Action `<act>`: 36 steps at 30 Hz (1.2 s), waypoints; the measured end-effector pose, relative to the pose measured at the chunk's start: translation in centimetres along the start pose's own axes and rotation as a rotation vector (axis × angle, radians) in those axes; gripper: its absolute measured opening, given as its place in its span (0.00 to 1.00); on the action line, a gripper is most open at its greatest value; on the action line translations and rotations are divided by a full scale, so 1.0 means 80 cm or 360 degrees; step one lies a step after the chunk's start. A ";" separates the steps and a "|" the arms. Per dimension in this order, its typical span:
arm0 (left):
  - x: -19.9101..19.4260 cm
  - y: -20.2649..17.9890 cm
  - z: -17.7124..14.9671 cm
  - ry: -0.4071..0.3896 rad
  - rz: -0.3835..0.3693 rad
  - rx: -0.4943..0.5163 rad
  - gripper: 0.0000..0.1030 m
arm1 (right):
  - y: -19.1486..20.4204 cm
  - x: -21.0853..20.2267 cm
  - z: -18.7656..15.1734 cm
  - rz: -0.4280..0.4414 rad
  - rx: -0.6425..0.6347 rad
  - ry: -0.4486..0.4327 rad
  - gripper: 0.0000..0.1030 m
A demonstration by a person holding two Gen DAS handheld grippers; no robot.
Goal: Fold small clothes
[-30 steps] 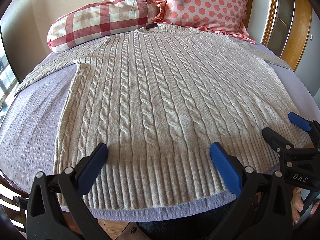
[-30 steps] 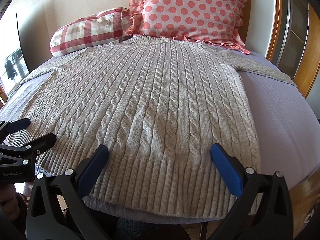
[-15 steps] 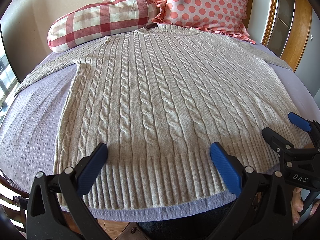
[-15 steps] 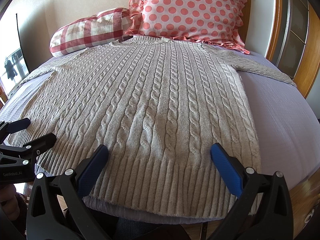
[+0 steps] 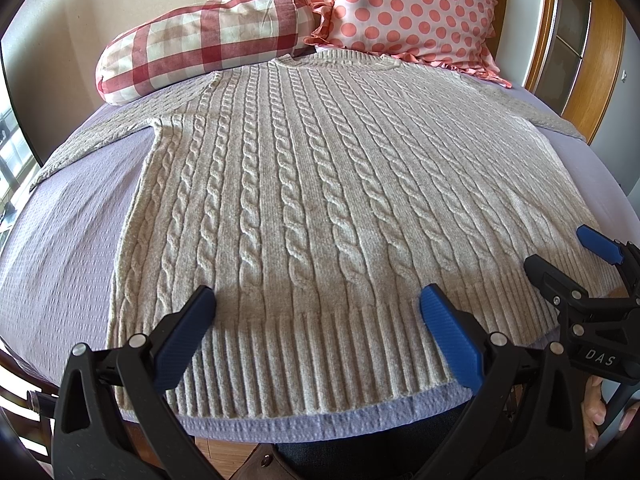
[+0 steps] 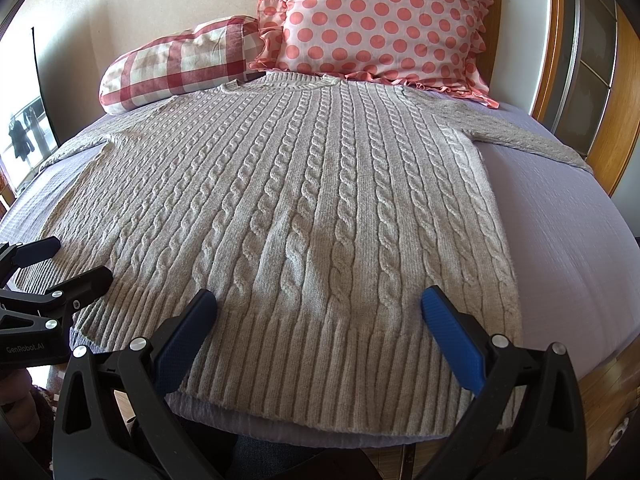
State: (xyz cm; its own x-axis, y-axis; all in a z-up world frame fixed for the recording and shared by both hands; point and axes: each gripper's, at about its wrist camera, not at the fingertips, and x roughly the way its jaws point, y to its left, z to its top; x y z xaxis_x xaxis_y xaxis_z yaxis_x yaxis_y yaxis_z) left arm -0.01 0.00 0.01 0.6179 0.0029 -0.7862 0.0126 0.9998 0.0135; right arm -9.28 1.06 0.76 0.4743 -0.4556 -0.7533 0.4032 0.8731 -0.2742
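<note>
A beige cable-knit sweater (image 5: 320, 200) lies flat and face up on the bed, collar at the far end, sleeves spread out to both sides. It also shows in the right wrist view (image 6: 304, 208). My left gripper (image 5: 316, 300) is open and empty, hovering just above the ribbed hem on the sweater's left half. My right gripper (image 6: 318, 300) is open and empty above the hem on the right half. Each gripper shows in the other's view: the right one (image 5: 568, 256) at the hem's right end, the left one (image 6: 64, 264) at the hem's left end.
The bed has a lilac cover (image 5: 68, 240). A red checked bolster (image 5: 200, 40) and a pink dotted cushion (image 5: 408, 12) lie at the head. A wooden headboard frame (image 6: 624, 120) stands at the right. A window (image 5: 8, 152) is at the left.
</note>
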 end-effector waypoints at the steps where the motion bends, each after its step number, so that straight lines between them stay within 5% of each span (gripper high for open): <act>1: 0.000 0.000 0.000 0.0000 0.0000 0.0000 0.98 | 0.000 0.000 0.000 0.0000 0.0000 0.0000 0.99; 13: 0.000 0.000 0.000 -0.0002 -0.0001 0.0006 0.98 | -0.001 0.000 -0.002 0.0020 -0.0016 -0.0044 0.99; 17: 0.002 -0.002 0.002 -0.0004 -0.0010 0.0027 0.98 | -0.029 -0.011 0.007 0.0211 0.0011 -0.0125 0.99; 22: -0.006 0.016 0.024 -0.0053 -0.0031 0.0010 0.98 | -0.164 -0.040 0.083 0.0130 0.0460 -0.0328 0.99; 28: -0.022 0.069 0.088 -0.0327 0.0022 -0.0119 0.98 | -0.360 0.020 0.171 -0.0190 0.0996 -0.0249 0.97; 36: -0.001 0.139 0.144 -0.0421 0.0077 -0.0315 0.98 | -0.554 0.125 0.195 -0.0436 0.1582 -0.0105 0.39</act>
State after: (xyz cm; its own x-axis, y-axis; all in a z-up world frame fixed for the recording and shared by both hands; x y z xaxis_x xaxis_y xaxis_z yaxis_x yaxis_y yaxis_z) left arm 9.17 10.89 7.32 0.7970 0.0716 -0.5997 -0.1586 0.9829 -0.0934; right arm -10.18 -44.88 14.69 0.2989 -0.6520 -0.6968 0.9542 0.2141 0.2089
